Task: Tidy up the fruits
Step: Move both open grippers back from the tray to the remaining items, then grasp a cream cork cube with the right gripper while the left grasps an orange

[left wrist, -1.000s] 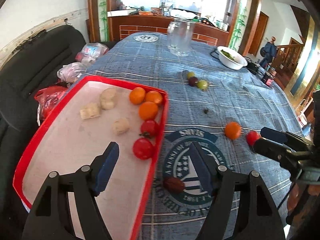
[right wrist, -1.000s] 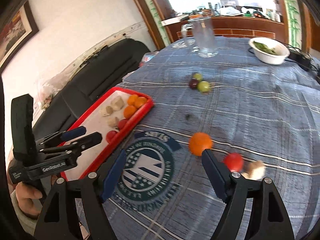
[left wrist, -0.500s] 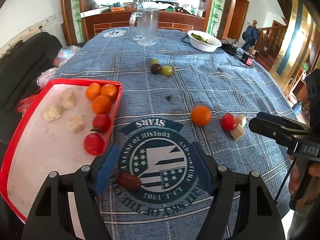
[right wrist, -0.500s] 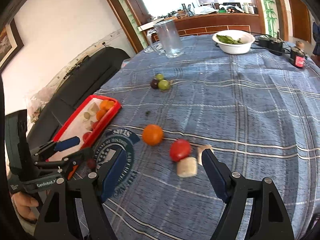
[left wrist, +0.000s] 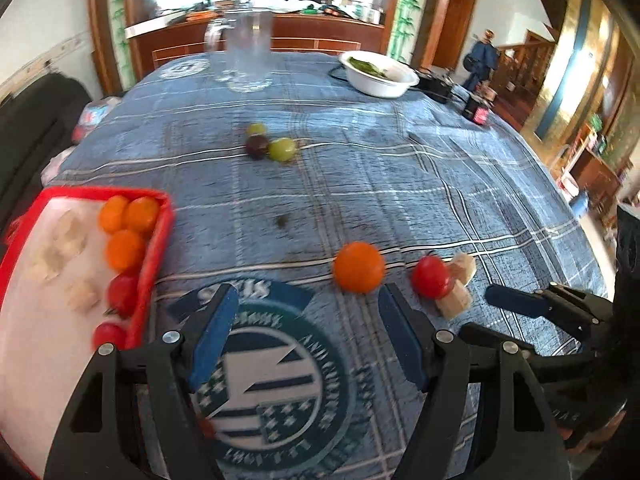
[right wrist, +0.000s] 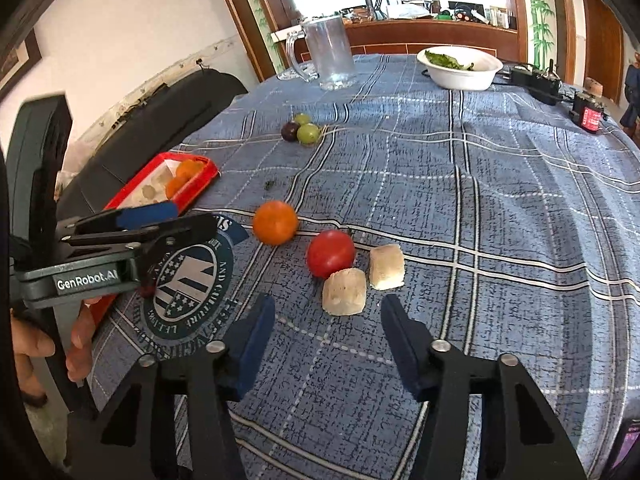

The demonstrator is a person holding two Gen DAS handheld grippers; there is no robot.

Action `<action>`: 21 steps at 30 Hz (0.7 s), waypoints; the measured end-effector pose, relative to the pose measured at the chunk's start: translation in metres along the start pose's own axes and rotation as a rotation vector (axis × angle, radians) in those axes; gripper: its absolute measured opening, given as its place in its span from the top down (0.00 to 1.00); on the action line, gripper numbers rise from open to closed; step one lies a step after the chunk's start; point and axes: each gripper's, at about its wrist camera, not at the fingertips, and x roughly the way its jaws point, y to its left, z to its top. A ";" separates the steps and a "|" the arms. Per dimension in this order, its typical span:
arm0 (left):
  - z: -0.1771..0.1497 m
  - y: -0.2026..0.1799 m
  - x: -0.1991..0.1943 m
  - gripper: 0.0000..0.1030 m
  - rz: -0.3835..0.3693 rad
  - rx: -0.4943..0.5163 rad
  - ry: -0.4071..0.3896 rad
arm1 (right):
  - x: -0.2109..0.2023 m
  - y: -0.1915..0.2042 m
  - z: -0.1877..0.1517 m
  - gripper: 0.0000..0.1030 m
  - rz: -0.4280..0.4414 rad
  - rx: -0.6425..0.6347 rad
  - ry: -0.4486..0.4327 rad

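A red tray [left wrist: 158, 248] at the left holds several oranges, tomatoes and pale chunks; it also shows in the right wrist view [right wrist: 202, 184]. On the blue cloth lie an orange [left wrist: 359, 267] [right wrist: 275, 222], a red tomato [left wrist: 431, 277] [right wrist: 330, 253] and two pale chunks [right wrist: 345, 291] [right wrist: 386, 267]. My left gripper [left wrist: 306, 334] is open and empty, just short of the orange. My right gripper [right wrist: 328, 342] is open and empty, just short of the nearer chunk. A dark fruit with two green ones [left wrist: 272, 146] lies farther back.
A glass mug [left wrist: 248, 52] and a white bowl of greens [left wrist: 380, 74] stand at the far side. A black charger and a small jar [right wrist: 586, 114] sit at the far right. A dark sofa [right wrist: 160, 120] runs along the table's left edge.
My left gripper has swung right from over the tray toward the orange, passing a dark fruit. My right gripper has moved right and closer to the tomato and chunks.
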 end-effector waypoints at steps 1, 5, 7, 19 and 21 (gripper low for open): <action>0.001 -0.004 0.004 0.30 0.001 0.014 0.005 | 0.003 0.000 0.000 0.51 -0.002 -0.002 0.003; 0.005 -0.017 0.020 0.33 0.006 0.056 0.023 | 0.011 0.001 0.001 0.55 -0.013 -0.015 0.012; 0.006 -0.022 0.026 0.36 0.002 0.071 0.036 | 0.014 0.001 0.002 0.59 -0.014 -0.020 0.020; 0.010 -0.031 0.049 0.67 -0.012 0.075 0.077 | 0.027 0.002 0.005 0.74 -0.048 -0.035 0.038; 0.008 -0.031 0.048 0.67 -0.012 0.076 0.074 | 0.027 0.001 0.004 0.74 -0.047 -0.032 0.035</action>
